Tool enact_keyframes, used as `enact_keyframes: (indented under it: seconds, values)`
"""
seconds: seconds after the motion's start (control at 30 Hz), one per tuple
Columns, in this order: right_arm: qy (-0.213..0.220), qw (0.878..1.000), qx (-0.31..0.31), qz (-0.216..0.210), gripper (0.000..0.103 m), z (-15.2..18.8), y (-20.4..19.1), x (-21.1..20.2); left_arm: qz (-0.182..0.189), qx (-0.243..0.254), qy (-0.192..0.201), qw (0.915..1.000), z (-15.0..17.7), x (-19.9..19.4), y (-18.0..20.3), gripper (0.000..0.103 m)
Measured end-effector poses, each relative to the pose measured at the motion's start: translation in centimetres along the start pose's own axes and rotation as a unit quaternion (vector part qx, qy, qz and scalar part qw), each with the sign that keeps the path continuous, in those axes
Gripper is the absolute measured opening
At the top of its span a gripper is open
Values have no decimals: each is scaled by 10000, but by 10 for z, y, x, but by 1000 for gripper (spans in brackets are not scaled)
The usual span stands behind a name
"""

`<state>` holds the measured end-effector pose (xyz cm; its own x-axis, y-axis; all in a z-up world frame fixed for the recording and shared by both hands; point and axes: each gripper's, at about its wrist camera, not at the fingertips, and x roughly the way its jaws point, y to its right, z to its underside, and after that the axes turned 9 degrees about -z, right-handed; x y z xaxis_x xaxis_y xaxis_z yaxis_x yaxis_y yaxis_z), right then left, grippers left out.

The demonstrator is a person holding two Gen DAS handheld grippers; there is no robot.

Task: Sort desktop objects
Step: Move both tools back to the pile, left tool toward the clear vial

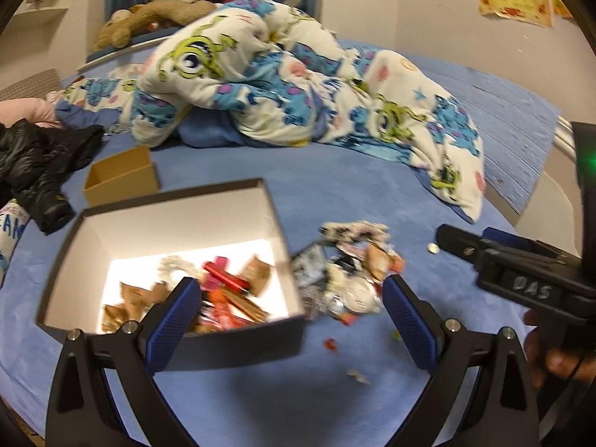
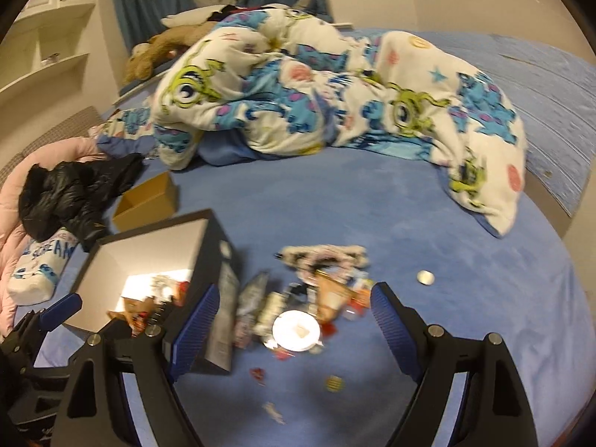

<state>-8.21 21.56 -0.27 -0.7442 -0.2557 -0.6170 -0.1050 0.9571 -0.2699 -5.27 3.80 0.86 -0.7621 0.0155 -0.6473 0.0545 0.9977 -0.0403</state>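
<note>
Both grippers, left [image 1: 290,316] and right [image 2: 294,320], gape apart and empty over the pile [image 2: 313,298] beside the box [image 1: 231,339] on the bed [image 2: 465,298].

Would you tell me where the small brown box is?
In both views the brown box sits far left on the blue bed, just behind the big box, beside the black jacket.

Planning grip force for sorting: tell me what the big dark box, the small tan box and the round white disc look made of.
Big dark box: probably cardboard, matte dark outside, plain white inside, with thin straight folded walls.
Small tan box: looks like raw kraft cardboard, dull brown, thin-walled.
Round white disc: smooth and slightly glossy, possibly a plastic lid; too blurred to confirm.
</note>
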Motion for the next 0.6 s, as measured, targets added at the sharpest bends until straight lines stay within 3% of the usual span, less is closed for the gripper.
enact_keyframes:
  seconds: [0.27, 0.5, 0.6]
  values:
    - [-281, 9995, -23, 144, 86, 28, 35, 9, 318, -26, -342, 9989, 42, 4, 41, 99]
    - [-660, 9978, -50, 49, 86, 62, 47, 41, 333, 146, -590, 9976, 77, 16, 54, 99]
    - [-822, 9966, 65, 84, 86, 75, 50, 55, 176, 250, -645, 9974, 86, 20, 50, 99]
